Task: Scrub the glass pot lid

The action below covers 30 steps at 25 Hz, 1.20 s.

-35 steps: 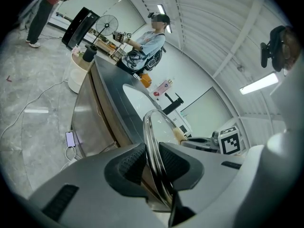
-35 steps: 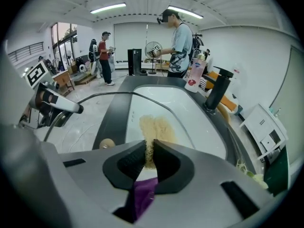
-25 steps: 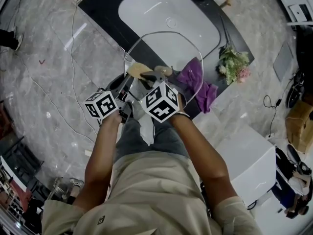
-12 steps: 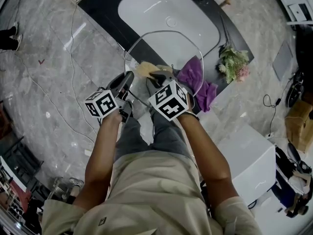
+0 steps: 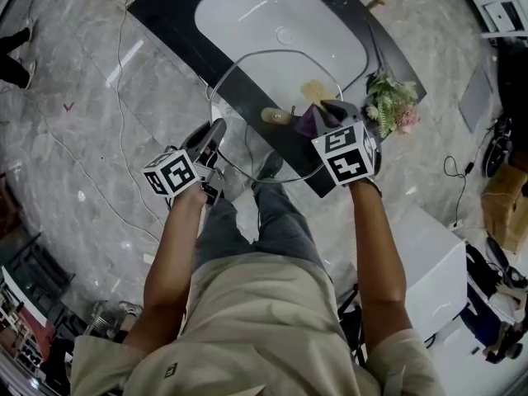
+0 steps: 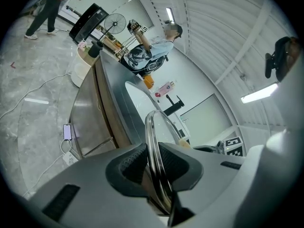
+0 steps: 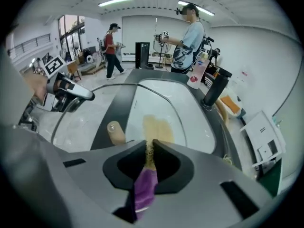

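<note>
Glass pot lid (image 5: 252,89): round, clear, metal rim, beige knob (image 5: 276,115) at centre, held up in the air over the near edge of the dark worktop (image 5: 173,15), in front of the white sink (image 5: 272,23). Left tongs (image 5: 214,132) clamped on the rim at the lid's near-left edge, left forearm reaching forward. Right tongs (image 5: 326,107) pinch a tan scrub pad (image 5: 313,91) with purple cloth (image 5: 312,122) behind it; pad lies against the glass at far right. Right arm stretched out, tongs pointing steeply down.
</note>
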### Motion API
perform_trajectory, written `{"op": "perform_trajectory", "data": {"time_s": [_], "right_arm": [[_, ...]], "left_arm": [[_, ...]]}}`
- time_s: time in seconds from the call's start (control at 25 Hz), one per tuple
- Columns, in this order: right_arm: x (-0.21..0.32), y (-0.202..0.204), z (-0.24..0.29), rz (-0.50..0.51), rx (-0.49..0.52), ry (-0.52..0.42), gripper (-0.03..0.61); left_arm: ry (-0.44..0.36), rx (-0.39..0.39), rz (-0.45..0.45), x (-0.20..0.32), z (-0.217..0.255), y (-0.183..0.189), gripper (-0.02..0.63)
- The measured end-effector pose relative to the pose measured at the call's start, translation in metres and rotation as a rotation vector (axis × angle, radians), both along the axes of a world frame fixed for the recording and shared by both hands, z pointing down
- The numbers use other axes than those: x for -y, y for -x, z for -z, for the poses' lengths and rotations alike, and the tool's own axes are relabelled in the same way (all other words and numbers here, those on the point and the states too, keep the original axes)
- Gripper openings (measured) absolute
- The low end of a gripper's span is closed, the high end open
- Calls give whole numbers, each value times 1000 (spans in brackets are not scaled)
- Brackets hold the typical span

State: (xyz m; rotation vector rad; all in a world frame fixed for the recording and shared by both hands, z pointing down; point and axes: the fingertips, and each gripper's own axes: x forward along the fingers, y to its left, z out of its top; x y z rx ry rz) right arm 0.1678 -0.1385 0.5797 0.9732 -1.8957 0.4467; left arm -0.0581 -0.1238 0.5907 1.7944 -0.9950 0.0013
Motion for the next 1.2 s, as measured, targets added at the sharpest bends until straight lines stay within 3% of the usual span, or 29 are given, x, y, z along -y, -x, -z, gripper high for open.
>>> {"op": "perform_trajectory", "data": {"time_s": [0.4, 0.6, 0.92, 1.2], "right_arm": [[-16, 7, -11, 35, -25, 52, 38], [-49, 56, -17, 177, 2, 142, 38], [-116, 174, -6, 464, 145, 238, 38], [-116, 176, -3, 451, 177, 261, 38]], "left_arm": [[6, -9, 12, 3, 0, -1, 75], [14, -23, 21, 4, -1, 0, 74], [16, -22, 14, 2, -3, -2, 72], [22, -23, 12, 1, -4, -1, 72]]}}
